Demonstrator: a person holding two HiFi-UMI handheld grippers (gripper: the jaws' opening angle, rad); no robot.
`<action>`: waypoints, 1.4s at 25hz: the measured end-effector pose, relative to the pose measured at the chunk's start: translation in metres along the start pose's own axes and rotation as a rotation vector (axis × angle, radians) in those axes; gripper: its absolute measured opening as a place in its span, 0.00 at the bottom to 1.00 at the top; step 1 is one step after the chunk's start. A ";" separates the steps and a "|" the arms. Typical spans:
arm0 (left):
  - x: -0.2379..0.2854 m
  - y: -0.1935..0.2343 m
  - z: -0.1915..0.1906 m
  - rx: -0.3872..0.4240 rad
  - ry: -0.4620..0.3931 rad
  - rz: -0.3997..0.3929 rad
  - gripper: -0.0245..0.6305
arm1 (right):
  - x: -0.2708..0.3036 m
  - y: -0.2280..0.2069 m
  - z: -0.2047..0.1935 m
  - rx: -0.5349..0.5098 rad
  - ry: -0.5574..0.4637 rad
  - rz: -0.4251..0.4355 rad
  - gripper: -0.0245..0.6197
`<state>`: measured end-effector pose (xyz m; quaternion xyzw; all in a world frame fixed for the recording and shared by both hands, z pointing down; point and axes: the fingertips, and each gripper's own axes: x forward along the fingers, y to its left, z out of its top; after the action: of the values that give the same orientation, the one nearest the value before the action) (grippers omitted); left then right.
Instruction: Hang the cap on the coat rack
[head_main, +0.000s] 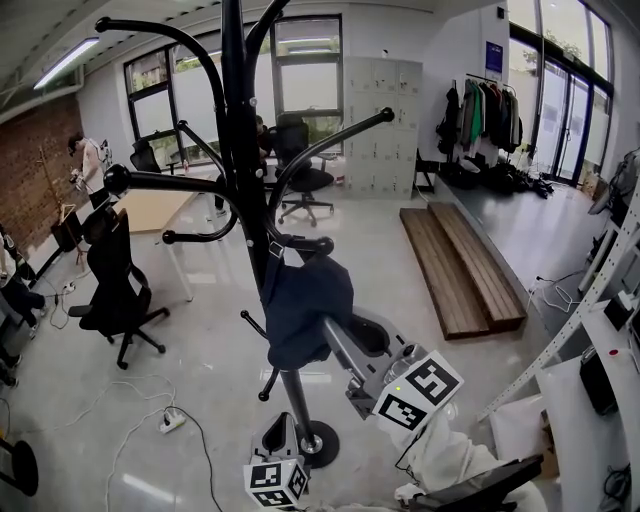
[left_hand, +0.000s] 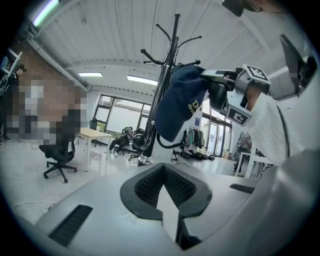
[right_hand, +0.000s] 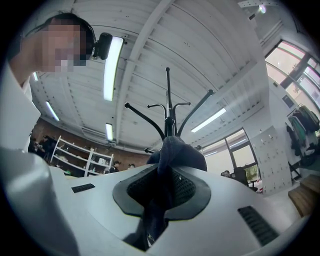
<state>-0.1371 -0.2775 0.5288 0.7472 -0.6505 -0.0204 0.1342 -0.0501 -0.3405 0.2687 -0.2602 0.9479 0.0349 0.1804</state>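
Observation:
The black coat rack (head_main: 236, 150) stands in the middle of the head view, with curved arms branching off its pole. A navy cap (head_main: 305, 305) hangs against the pole just under a short ball-tipped hook (head_main: 312, 244); whether it rests on that hook I cannot tell. My right gripper (head_main: 335, 335) is shut on the cap from the lower right. In the right gripper view the cap (right_hand: 175, 155) fills the jaws (right_hand: 167, 182), with the rack (right_hand: 169, 110) behind it. My left gripper (head_main: 282, 420) hangs low by the rack's base, shut and empty. Its own view shows the cap (left_hand: 180, 105) and the right gripper (left_hand: 212, 82).
The rack's round base (head_main: 318, 443) sits on a glossy floor. A black office chair (head_main: 115, 285) and a table (head_main: 155, 210) stand left, with a cable and power strip (head_main: 172, 421) in front. Wooden steps (head_main: 460, 265), a clothes rail (head_main: 485, 115) and a white frame (head_main: 600, 290) lie to the right.

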 end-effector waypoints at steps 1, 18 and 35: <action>-0.001 0.001 0.000 0.000 0.000 0.001 0.04 | 0.000 -0.001 -0.002 0.009 0.000 -0.007 0.11; -0.007 0.007 0.000 0.001 -0.001 -0.022 0.04 | -0.007 -0.010 -0.007 -0.063 -0.011 -0.127 0.12; -0.017 0.005 -0.005 -0.006 0.007 -0.062 0.04 | -0.027 -0.005 -0.004 -0.058 -0.028 -0.209 0.24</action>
<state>-0.1431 -0.2605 0.5327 0.7668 -0.6265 -0.0240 0.1379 -0.0277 -0.3321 0.2817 -0.3624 0.9115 0.0471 0.1888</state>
